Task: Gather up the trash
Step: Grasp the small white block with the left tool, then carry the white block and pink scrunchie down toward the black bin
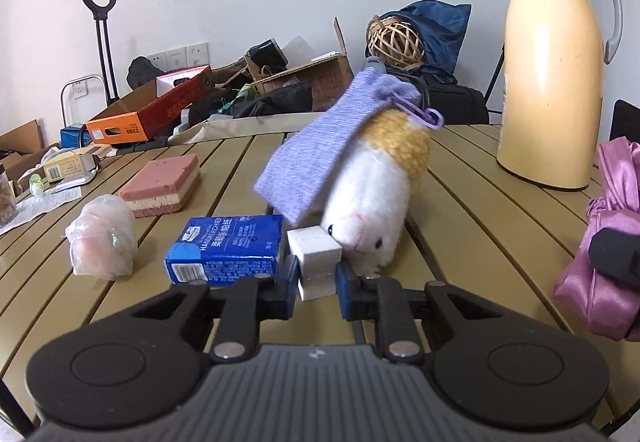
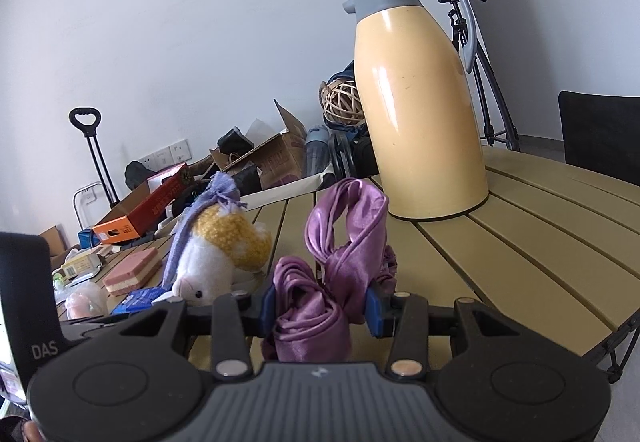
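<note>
Gripping a small white foam block point(image 1: 316, 262), the left gripper point(image 1: 318, 290) has its blue pads pressed against the block's two sides, jaws closed on it low over the slatted tan counter point(image 1: 480, 242). No earlier picture is at hand, so only this clamped state is recorded. The block sits just right of a blue handkerchief tissue pack point(image 1: 228, 248), touching or nearly touching it, and directly in front of the snout of a white-and-yellow plush toy point(image 1: 372, 198). A lavender knit pouch point(image 1: 332, 150) lies draped over the plush, tilted down toward the block. Left of the tissue pack: a crumpled clear plastic bag point(image 1: 102, 238) with something pinkish inside, and behind it a pink-and-cream layered sponge block point(image 1: 164, 184). The right gripper point(image 2: 320, 308) holds a bundle of shiny purple satin cloth point(image 2: 340, 254); its jaws are partly closed with the pads pressing the fabric on both sides, a loop of the cloth standing up above them. A cream-yellow thermos jug point(image 2: 420, 114) with grey collar and handle stands upright on the counter behind the cloth, well apart from the foam block. Beyond the counter's far edge: cardboard boxes point(image 1: 304, 76), an orange-and-red box point(image 1: 148, 114), a woven rattan ball point(image 1: 396, 40).
</note>
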A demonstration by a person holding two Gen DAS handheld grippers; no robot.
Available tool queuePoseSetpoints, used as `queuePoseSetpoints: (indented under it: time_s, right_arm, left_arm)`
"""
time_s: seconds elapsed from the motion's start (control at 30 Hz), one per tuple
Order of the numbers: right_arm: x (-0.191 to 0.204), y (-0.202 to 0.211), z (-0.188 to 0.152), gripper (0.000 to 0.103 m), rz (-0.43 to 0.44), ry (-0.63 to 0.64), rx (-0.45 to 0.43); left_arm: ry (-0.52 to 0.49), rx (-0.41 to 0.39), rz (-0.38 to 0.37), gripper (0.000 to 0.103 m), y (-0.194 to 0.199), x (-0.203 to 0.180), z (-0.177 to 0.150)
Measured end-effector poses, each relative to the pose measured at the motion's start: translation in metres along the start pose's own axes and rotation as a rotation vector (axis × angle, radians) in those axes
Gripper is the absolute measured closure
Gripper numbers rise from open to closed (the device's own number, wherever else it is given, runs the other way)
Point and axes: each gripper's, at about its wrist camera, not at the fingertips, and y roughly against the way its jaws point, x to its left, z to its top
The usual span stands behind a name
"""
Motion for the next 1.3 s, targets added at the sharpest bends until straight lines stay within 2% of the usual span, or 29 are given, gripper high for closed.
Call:
queuePoseSetpoints:
  time_s: [0.7,1.3]
  right_arm:
    - [0.015,0.011,-0.003,0.061,0.041,0.027,-0.005]
    - [0.044,0.062,-0.019,0.061,0.113,0.071,-0.038]
  left_arm:
    - [-0.001,-0.062,-0.019,0.084,0.041,0.016,0.003]
    - [0.023,-0.106,0.009,0.084,0.112,0.054,-0.012]
